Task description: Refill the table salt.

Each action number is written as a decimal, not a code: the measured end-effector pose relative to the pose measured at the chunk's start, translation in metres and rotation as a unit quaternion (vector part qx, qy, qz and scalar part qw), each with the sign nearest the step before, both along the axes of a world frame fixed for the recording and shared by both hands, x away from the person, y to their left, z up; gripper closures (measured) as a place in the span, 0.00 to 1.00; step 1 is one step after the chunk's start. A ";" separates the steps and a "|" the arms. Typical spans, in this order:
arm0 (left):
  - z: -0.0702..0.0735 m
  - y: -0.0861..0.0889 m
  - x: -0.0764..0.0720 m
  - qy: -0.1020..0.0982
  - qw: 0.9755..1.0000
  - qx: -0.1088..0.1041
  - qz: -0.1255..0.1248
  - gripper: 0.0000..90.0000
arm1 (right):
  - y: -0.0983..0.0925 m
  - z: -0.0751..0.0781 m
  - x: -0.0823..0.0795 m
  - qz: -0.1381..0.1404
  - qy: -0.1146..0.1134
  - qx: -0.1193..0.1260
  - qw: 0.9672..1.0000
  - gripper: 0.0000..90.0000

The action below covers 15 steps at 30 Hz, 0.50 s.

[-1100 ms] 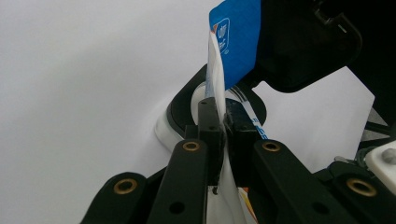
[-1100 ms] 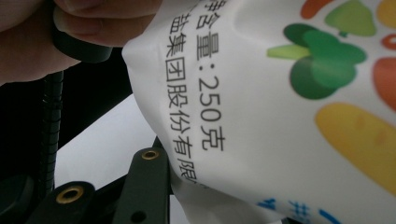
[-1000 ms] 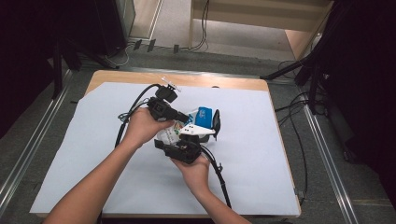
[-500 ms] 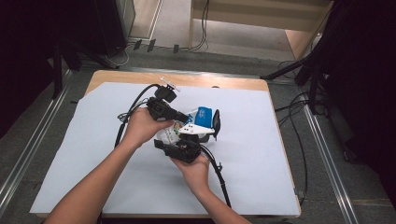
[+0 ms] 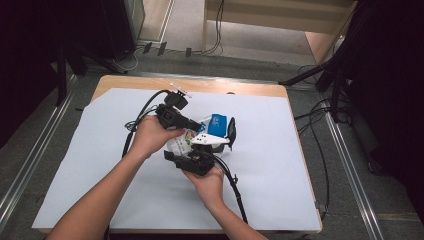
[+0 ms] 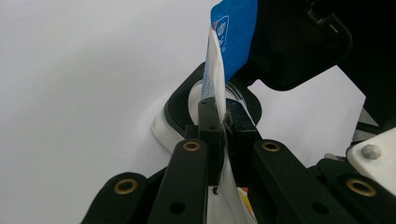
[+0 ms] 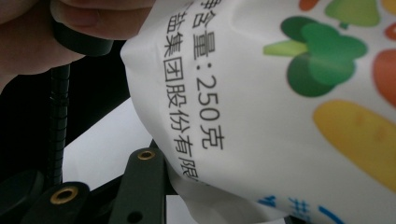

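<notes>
A white pouch [image 5: 181, 143] with a blue end [image 5: 218, 125] is held up over the middle of the table between both grippers. My left gripper [image 5: 199, 125] reaches in from the left, and its jaws [image 6: 223, 112] are shut on the pouch's thin flat edge [image 6: 215, 60]. My right gripper [image 5: 187, 149] comes up from below. The printed side of the pouch [image 7: 280, 93] lies between its jaws, against one finger [image 7: 140, 186]. These jaws have just been opening a little, still with the pouch between them.
A white sheet [image 5: 300, 175] covers the wooden table [image 5: 240, 89]. Cables [image 5: 235, 190] trail from both grippers across the sheet. Beyond the far edge lie floor cables and dark stands [image 5: 345, 75].
</notes>
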<state>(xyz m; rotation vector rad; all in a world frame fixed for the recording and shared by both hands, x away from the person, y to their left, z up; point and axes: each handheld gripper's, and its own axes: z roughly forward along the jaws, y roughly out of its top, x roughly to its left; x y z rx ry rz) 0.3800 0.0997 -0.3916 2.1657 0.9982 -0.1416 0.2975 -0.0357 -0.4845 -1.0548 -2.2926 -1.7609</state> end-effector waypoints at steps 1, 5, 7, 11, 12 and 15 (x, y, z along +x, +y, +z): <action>0.000 0.000 0.000 0.000 1.000 0.000 0.000 0.98 | 0.000 0.000 0.000 0.000 0.000 0.000 1.000 0.71; 0.001 0.001 -0.001 -0.002 1.000 -0.002 0.003 0.98 | 0.001 0.000 0.000 0.001 -0.001 -0.001 1.000 0.71; 0.001 0.001 -0.001 -0.003 1.000 -0.004 0.004 0.98 | 0.000 0.000 0.000 0.000 -0.001 -0.002 1.000 0.71; 0.002 0.002 0.000 -0.003 1.000 -0.009 0.009 0.98 | 0.000 0.001 0.001 0.001 -0.002 0.002 1.000 0.70; 0.002 0.002 0.000 -0.003 1.000 -0.013 0.010 0.98 | -0.001 0.001 0.001 0.002 -0.003 0.003 1.000 0.70; 0.002 0.001 0.001 -0.002 1.000 -0.012 0.010 0.98 | -0.002 0.002 0.002 -0.001 -0.001 0.004 1.000 0.70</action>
